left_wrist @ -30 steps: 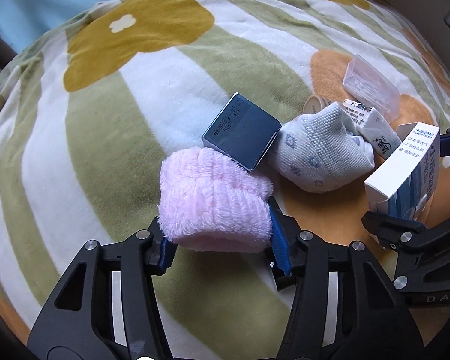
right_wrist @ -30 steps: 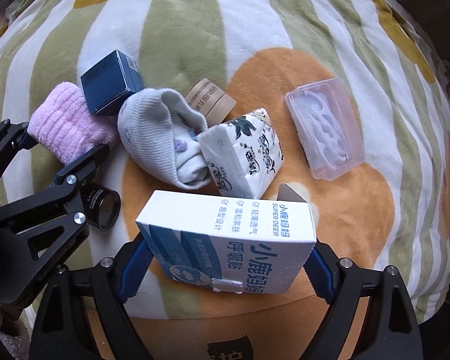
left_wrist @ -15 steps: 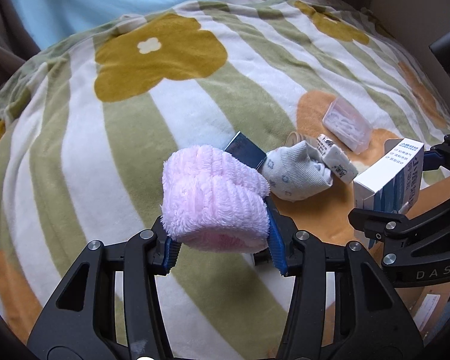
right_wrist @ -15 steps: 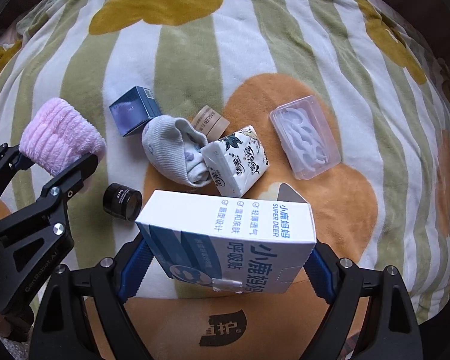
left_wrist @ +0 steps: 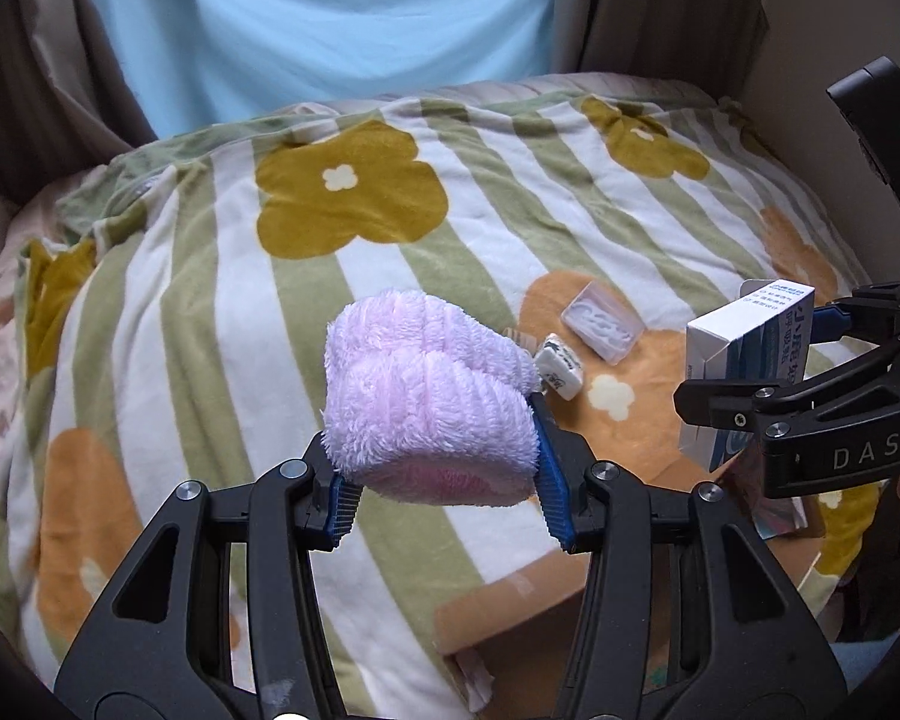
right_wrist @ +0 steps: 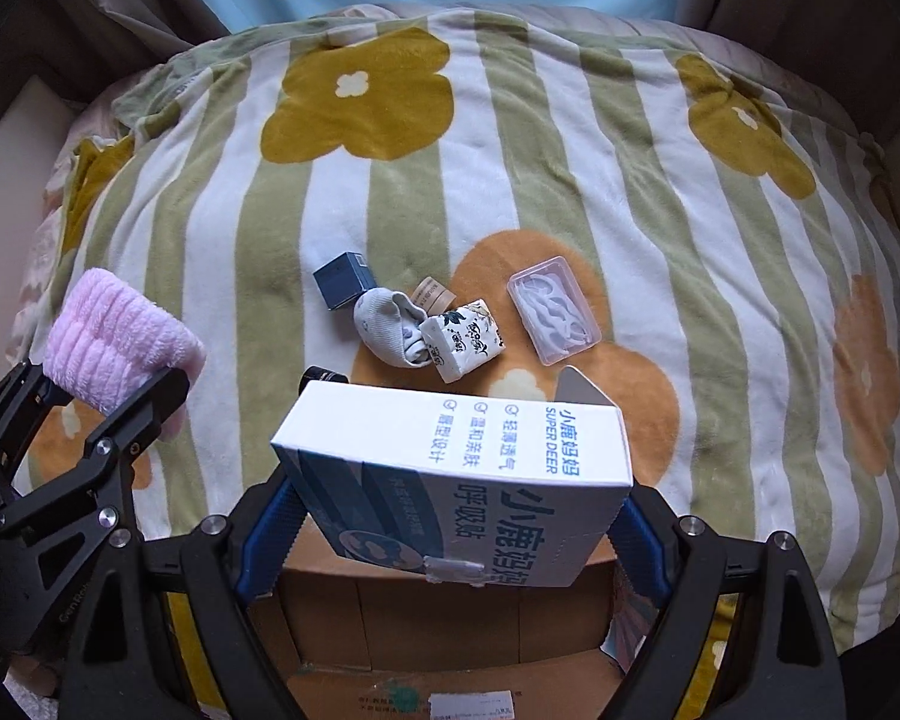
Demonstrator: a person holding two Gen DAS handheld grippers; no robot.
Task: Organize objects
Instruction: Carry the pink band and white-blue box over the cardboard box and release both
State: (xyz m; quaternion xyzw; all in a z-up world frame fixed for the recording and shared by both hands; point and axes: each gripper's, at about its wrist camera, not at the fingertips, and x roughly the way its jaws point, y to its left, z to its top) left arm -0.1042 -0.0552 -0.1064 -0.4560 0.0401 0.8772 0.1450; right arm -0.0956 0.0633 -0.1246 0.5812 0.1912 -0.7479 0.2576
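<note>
My left gripper (left_wrist: pixel 444 498) is shut on a fluffy pink roll (left_wrist: pixel 429 396), held above the striped flower blanket (left_wrist: pixel 210 300); the roll also shows in the right wrist view (right_wrist: pixel 120 339). My right gripper (right_wrist: pixel 450 516) is shut on a white and blue carton (right_wrist: pixel 456 474), held over an open cardboard box (right_wrist: pixel 438 624); the carton also shows in the left wrist view (left_wrist: pixel 744 372). On the blanket lie a dark blue box (right_wrist: pixel 345 279), a grey sock (right_wrist: pixel 387 327), a patterned tissue pack (right_wrist: pixel 465 339), a clear plastic case (right_wrist: pixel 555 309) and a small tan roll (right_wrist: pixel 432 294).
A small black jar (right_wrist: pixel 324 375) peeks out behind the carton. The cardboard box flap (left_wrist: pixel 510 612) lies at the bed's near edge. Brown curtains (left_wrist: pixel 48 60) and a light blue panel (left_wrist: pixel 318 18) stand behind the bed.
Both grippers have lifted and pulled back from the pile with their loads. The blanket objects look smaller and farther, and the cardboard box has come into view under the carton.
</note>
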